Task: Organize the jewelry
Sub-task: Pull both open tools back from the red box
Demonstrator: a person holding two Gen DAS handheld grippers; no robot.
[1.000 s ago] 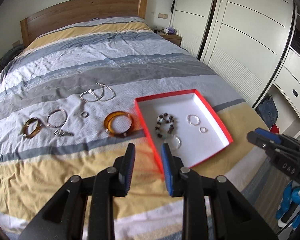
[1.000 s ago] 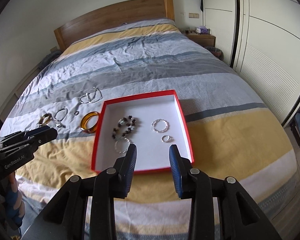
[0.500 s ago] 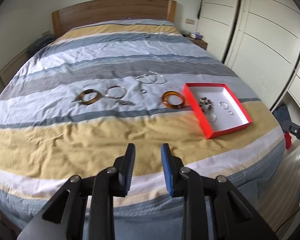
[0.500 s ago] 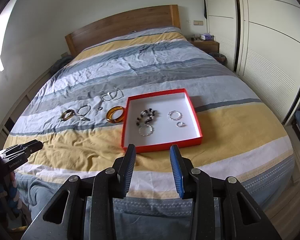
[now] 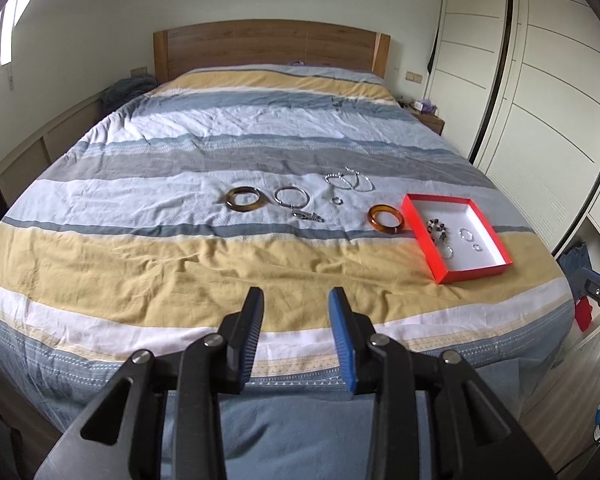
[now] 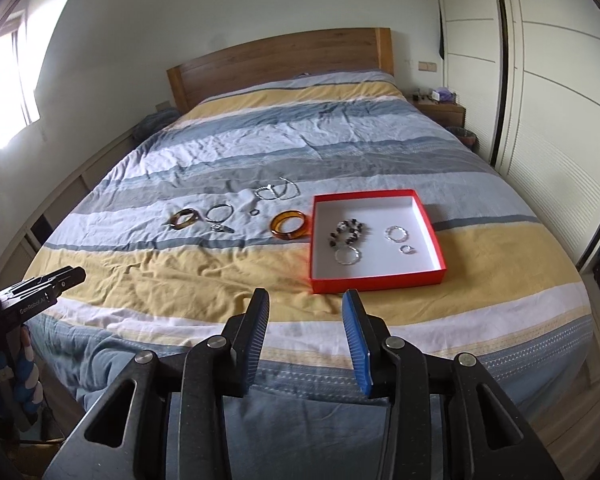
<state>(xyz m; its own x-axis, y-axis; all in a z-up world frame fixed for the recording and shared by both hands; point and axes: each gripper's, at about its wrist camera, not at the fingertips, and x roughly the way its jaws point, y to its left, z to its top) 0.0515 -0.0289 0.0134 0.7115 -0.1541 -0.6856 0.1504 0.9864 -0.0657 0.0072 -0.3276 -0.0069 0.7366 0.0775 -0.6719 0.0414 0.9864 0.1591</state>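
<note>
A red box with a white inside [image 5: 496, 245] [image 6: 428, 216] lies on the bed and holds a dark beaded bracelet [image 6: 347, 233], a silver bracelet [image 6: 396, 233] and small rings. On the bedspread left of it lie an amber bangle [image 5: 386, 219] [image 6: 289, 224], a brown bangle [image 5: 244, 199] [image 6: 185, 219], a silver hoop [image 5: 292, 197], a small ring [image 5: 336, 200] and silver chains [image 5: 350, 179]. My left gripper [image 5: 296, 338] and right gripper [image 6: 306, 338] are open, empty, and held off the foot of the bed, far from the jewelry.
The striped bed [image 5: 180, 264] has a wooden headboard [image 5: 268, 44]. White wardrobes [image 5: 540, 80] line the right side. A nightstand [image 6: 440, 110] stands by the headboard. Low wooden cabinets [image 5: 32, 152] run along the left wall.
Both grippers have pulled back from the bed, so the box and jewelry look smaller and farther. Both stayed open and empty. The jewelry has not moved.
</note>
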